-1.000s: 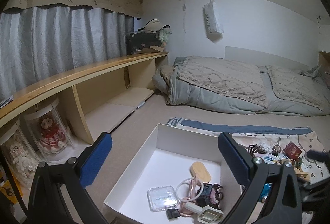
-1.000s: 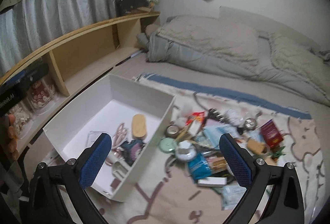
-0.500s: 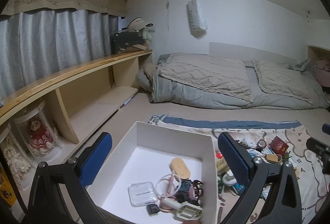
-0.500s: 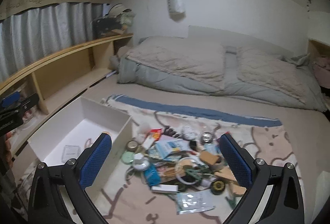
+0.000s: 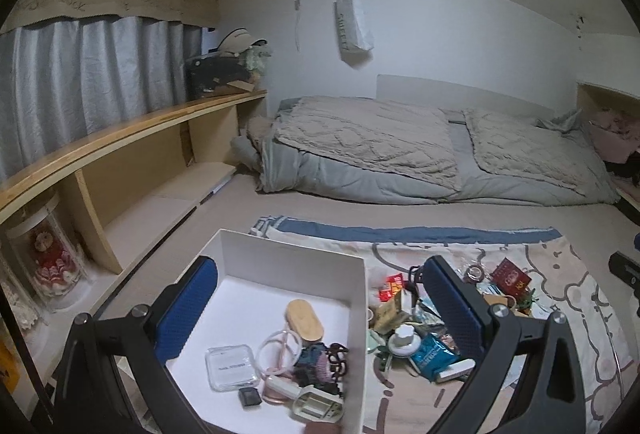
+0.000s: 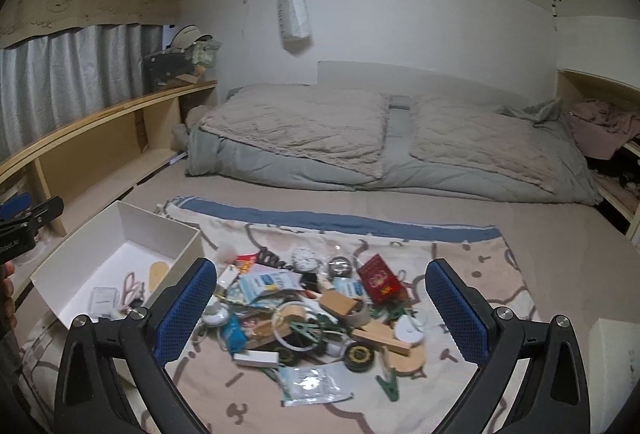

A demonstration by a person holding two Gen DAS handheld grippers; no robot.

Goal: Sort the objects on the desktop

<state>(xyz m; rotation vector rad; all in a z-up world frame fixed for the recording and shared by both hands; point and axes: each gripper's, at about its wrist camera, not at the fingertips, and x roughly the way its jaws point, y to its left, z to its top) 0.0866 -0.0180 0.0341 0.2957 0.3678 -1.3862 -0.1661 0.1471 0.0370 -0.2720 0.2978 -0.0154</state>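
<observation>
Left tongs: spread wide, nothing held, hovering above the open white cardboard box. Right tongs: spread wide, nothing held, hovering above the heap of small mixed desktop items.

Box position: on the floor, at the left edge of the beige patterned cloth with blue border stripe. Box contents, left-wrist view:
- oval light-wood piece, approx. centre of box floor;
- clear square plastic case, near the front;
- pale pink ring-shaped cord, between case and dark hair accessories;
- small black square chip, front edge.

Heap position: on the cloth, just beside the box's right wall. Identifiable items, right-wrist view:
- red booklet with gold print, rear right;
- blue foil packet, left side;
- white rectangular bar, front;
- clear plastic pouch, front, apart from the main pile;
- black round tape reel w/ yellow marks;
- green clip, front right.

Other items overlap; cannot tell what they are.

Background: grey quilted bedding against the rear wall; long wooden shelf along the left side.
</observation>
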